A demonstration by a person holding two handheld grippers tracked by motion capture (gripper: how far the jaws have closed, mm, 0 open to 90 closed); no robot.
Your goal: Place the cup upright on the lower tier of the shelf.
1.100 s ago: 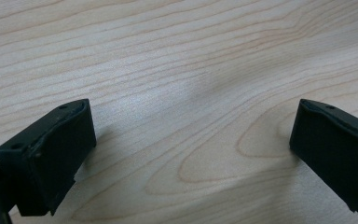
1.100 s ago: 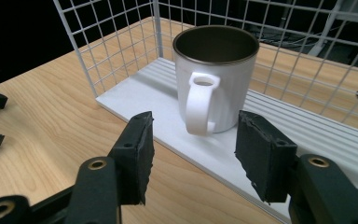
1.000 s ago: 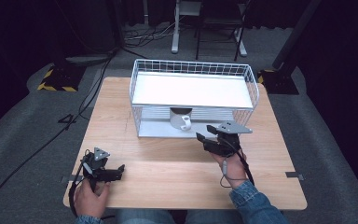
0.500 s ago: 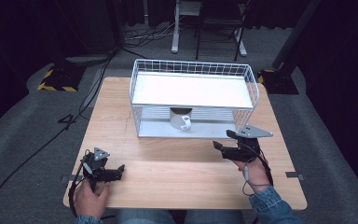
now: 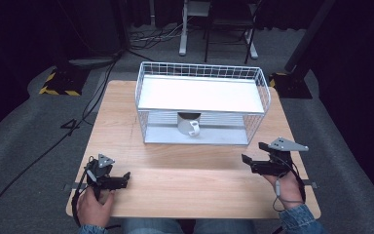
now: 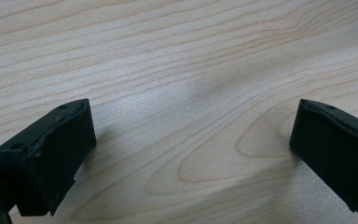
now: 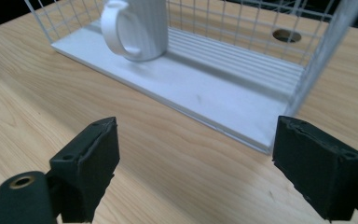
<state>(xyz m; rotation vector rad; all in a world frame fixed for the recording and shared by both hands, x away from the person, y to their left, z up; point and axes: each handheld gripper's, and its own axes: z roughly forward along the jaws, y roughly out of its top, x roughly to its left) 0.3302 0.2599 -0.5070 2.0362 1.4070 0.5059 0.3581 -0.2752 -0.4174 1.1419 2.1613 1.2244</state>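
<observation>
Mug (image 7: pixel 137 28) sits released on the rack's lower shelf (image 7: pixel 214 100), ahead of right gripper (image 7: pixel 193 163) jaws just spread empty; left gripper (image 6: pixel 191 154) jaws parked spread over bare table (image 6: pixel 168 70).

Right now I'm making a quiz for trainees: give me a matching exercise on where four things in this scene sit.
Things:
1. mug
2. wire rack
3. left tongs
4. right tongs

Places:
A. near right corner of the table
B. lower shelf of the rack
C. near left corner of the table
D. far half of the table

Pairs: 1-B, 2-D, 3-C, 4-A
</observation>
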